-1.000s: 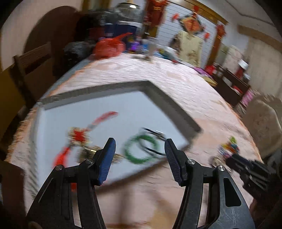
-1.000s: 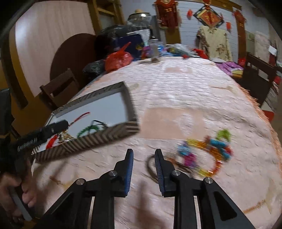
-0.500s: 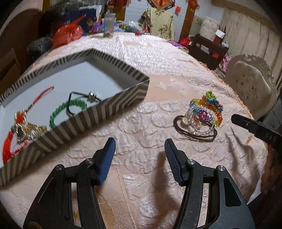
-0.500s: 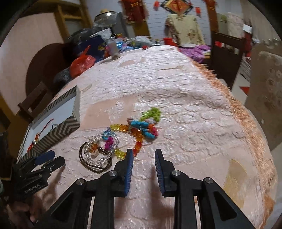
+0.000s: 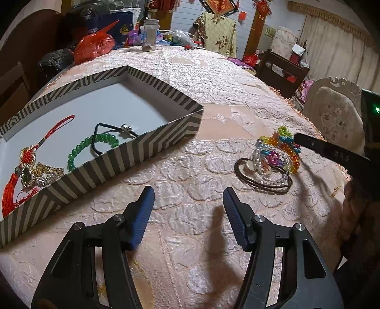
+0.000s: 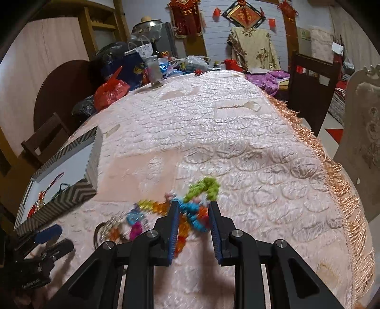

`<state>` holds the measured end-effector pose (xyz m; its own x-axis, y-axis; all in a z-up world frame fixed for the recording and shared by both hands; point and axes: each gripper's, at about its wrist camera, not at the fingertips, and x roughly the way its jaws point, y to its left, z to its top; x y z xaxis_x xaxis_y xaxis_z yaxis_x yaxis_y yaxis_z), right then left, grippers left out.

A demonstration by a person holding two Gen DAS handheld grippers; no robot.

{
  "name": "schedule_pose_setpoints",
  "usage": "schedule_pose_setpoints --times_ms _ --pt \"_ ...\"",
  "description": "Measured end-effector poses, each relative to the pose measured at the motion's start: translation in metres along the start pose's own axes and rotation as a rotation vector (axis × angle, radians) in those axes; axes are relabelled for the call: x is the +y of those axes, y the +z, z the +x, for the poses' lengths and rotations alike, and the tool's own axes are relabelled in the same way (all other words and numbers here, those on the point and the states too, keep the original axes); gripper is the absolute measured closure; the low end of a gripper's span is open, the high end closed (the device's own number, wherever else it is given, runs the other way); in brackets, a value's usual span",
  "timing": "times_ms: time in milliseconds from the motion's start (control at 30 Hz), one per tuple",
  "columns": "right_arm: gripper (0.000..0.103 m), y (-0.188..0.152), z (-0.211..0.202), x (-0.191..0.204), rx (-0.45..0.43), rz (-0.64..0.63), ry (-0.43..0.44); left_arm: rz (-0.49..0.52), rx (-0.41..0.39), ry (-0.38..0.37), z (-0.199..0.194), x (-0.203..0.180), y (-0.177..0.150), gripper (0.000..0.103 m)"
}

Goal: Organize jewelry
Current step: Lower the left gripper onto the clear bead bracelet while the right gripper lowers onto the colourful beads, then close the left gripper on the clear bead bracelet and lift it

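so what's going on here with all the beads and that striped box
A person with a handheld gripper in each hand is sorting jewelry on a pink tablecloth. The striped box already holds a green bead bracelet, a black cord and a red tassel charm. A pile of colourful bead bracelets lies outside it. The right gripper has its jaws around those beads, not clearly gripping. The left gripper hangs open and empty over bare cloth.

A lived-in home dining room: my long table under a pink quilted tablecloth, red festival hangings on the far wall, an upholstered dining chair at right.
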<state>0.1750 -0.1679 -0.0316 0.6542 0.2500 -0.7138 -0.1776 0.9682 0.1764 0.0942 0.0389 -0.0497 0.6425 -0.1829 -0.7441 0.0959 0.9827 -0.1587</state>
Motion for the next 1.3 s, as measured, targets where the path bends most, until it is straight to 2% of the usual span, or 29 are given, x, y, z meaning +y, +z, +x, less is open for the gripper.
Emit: schedule_pose_setpoints --times_ms 267,367,467,633,667,700,733,800,900,1100,1300 --pt "0.08 -0.001 0.0 -0.028 -0.004 0.139 -0.013 0.16 0.002 -0.152 0.015 -0.051 0.037 0.043" --pt "0.08 -0.002 0.002 -0.036 0.006 0.182 -0.014 0.176 0.028 -0.187 0.028 -0.06 0.044 0.045" --pt "0.08 -0.002 0.0 -0.035 -0.001 0.174 -0.011 0.179 0.056 -0.188 0.042 -0.064 0.048 0.059" --pt "0.08 -0.003 -0.001 -0.027 -0.002 0.138 -0.021 0.202 0.087 -0.171 0.059 -0.069 0.052 0.063" --pt "0.08 -0.003 -0.001 -0.025 -0.001 0.132 -0.022 0.211 0.09 -0.178 0.059 -0.071 0.052 0.066" --pt "0.08 -0.003 -0.001 -0.024 0.0 0.128 -0.024 0.217 0.096 -0.19 0.059 -0.073 0.051 0.08" --pt "0.08 -0.003 -0.001 -0.024 0.001 0.125 -0.027 0.22 0.107 -0.204 0.059 -0.074 0.051 0.082" --pt "0.08 -0.003 -0.002 -0.024 0.0 0.129 -0.031 0.216 0.111 -0.237 0.056 -0.073 0.048 0.082" --pt "0.08 -0.004 -0.002 -0.026 -0.001 0.144 -0.035 0.214 0.088 -0.234 0.047 -0.069 0.043 0.083" --pt "0.08 -0.005 -0.004 -0.032 -0.006 0.17 -0.033 0.123 0.014 -0.257 0.014 -0.038 0.041 0.083" --pt "0.08 -0.004 -0.002 -0.029 0.003 0.156 -0.049 0.105 0.05 -0.264 0.016 -0.02 0.036 0.083"
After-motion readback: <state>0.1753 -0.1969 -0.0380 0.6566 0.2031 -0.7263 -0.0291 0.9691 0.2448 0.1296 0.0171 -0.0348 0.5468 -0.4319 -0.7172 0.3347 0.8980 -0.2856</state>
